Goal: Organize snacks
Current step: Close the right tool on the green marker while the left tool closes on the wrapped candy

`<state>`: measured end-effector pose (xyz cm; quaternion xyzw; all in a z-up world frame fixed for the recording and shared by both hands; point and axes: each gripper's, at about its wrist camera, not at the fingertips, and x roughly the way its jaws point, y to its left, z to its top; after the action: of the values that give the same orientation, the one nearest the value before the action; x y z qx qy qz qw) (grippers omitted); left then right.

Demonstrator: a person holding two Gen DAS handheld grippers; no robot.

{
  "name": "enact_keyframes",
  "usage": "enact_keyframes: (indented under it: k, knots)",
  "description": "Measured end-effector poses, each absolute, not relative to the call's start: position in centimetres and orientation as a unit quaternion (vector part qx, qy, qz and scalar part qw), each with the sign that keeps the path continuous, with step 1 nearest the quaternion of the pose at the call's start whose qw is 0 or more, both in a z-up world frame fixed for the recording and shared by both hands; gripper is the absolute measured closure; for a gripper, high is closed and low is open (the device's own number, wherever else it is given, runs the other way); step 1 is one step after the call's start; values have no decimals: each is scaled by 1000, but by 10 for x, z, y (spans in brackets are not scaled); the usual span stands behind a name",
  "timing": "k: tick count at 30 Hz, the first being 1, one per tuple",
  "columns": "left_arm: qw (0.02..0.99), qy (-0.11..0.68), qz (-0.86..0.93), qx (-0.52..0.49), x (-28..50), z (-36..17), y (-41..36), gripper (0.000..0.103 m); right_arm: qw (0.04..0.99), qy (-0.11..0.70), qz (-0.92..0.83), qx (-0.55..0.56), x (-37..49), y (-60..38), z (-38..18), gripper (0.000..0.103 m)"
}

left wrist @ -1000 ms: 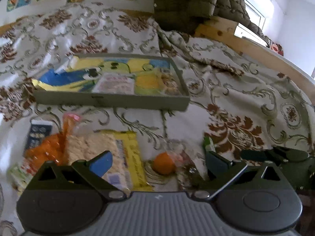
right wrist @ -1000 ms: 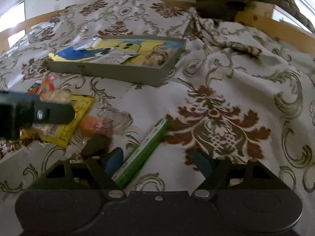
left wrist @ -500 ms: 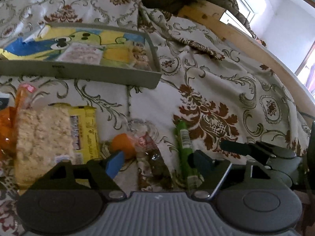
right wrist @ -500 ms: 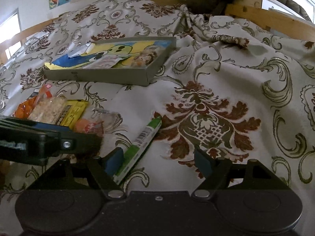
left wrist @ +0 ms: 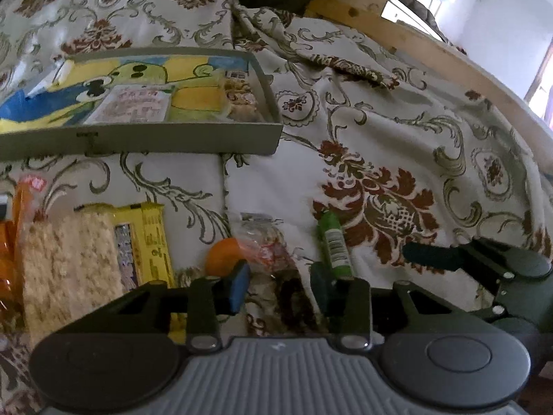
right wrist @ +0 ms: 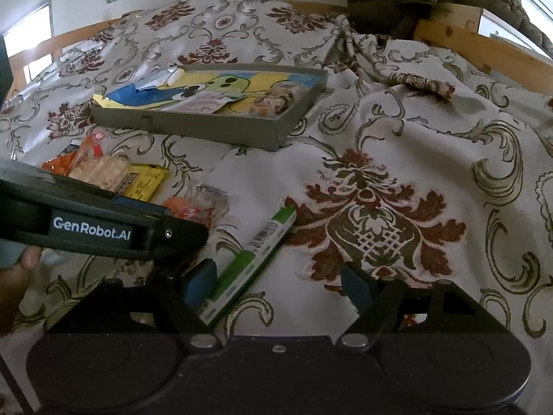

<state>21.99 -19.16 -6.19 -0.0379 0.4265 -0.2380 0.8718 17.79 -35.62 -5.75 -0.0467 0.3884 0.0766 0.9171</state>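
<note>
Left gripper (left wrist: 278, 285) closing over the clear-wrapped orange snack (left wrist: 254, 254)

Its jaws have just been narrowing, the crinkly wrapper between them, pads seemingly not yet pressing. The right gripper (right wrist: 278, 285) stands wide and empty, the green stick pack (right wrist: 254, 259) beside its left finger, long axis running away up-right. Farther off, the grey tray (left wrist: 145, 140) already holds snacks.

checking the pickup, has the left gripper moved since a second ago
Yes. In the right wrist view the left gripper has advanced rightward toward the green stick pack, its fingers closing around the clear-wrapped snack.
</note>
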Motion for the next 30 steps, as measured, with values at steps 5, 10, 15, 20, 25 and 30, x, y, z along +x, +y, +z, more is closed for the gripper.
enact_keyframes:
  k: [5, 10, 15, 20, 25, 30]
  knots:
    - [871, 420, -253, -15, 218, -64, -202, 47, 917, 388, 78, -50, 178, -356, -57, 23]
    - [870, 425, -249, 6, 219, -63, -216, 46, 918, 386, 78, -53, 173, -359, -55, 23]
    - [855, 466, -227, -26, 220, -68, -208, 67, 917, 386, 83, -64, 169, -354, -56, 23]
    - [861, 461, -216, -15, 213, -66, -198, 67, 918, 380, 87, -73, 171, -347, -57, 23]
    - [862, 458, -215, -16, 210, -63, -184, 68, 922, 371, 79, -75, 172, -346, -58, 31]
    - [848, 470, -231, -82, 218, -71, -168, 70, 915, 386, 110, -20, 184, -345, -65, 52]
